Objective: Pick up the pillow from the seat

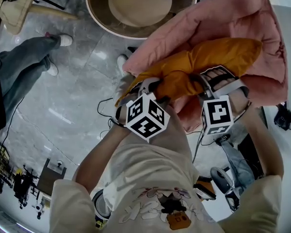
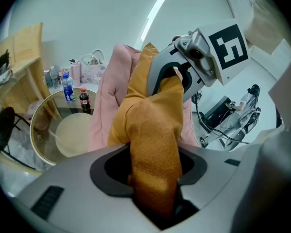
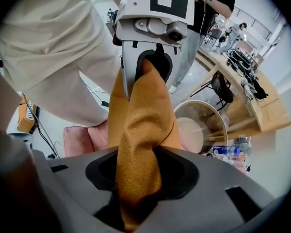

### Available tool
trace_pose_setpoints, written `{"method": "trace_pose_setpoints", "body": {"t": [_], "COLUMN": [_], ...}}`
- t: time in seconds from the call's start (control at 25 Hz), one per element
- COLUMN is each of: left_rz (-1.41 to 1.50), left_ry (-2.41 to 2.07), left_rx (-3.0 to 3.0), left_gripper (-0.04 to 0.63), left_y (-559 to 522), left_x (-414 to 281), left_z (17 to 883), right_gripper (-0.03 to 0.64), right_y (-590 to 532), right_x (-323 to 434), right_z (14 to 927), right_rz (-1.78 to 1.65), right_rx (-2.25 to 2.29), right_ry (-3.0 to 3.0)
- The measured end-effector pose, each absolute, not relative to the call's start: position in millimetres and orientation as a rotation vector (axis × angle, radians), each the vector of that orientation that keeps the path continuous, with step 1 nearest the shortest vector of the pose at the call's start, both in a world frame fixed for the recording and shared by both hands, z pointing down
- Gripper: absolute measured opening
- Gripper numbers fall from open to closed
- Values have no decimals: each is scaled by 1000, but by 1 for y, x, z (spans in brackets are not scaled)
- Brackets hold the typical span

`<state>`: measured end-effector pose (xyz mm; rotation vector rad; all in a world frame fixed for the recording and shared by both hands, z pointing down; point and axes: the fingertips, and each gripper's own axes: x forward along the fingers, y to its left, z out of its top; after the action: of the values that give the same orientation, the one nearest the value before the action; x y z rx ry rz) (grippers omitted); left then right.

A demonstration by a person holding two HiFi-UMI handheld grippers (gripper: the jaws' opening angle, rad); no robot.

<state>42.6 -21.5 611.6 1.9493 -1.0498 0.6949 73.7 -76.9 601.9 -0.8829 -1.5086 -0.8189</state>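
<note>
left tongs (image 1: 153,87) and right tongs (image 1: 218,79) each pinch a fold of the mustard-orange fabric pillow (image 1: 208,57) — grip done, pillow seemingly barely off the pink padded seat (image 1: 262,28), carry-away left.

Table (image 1: 98,13) cut off @ top.

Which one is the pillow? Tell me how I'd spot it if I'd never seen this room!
Find the big puffy pink seat beside the round table. Across its front stretches the pillow, with the left claw pinching one end and the right claw the other. It's the only mustard-orange thing there, fuzzy against all that pink.
</note>
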Motion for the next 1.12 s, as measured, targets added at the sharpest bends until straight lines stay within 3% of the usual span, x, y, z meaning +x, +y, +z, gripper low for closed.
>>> {"method": "trace_pose_setpoints", "body": {"t": [1.12], "left_rz": [1028], "left_ry": [-1004], "left_rx": [2177], "left_gripper": [209], "left_y": [-9], "left_x": [42], "left_z": [475], "right_gripper": [192], "right_y": [-52], "right_x": [90], "right_z": [472], "right_rz": [-738], "right_rx": [-528], "right_ry": [-1746]}}
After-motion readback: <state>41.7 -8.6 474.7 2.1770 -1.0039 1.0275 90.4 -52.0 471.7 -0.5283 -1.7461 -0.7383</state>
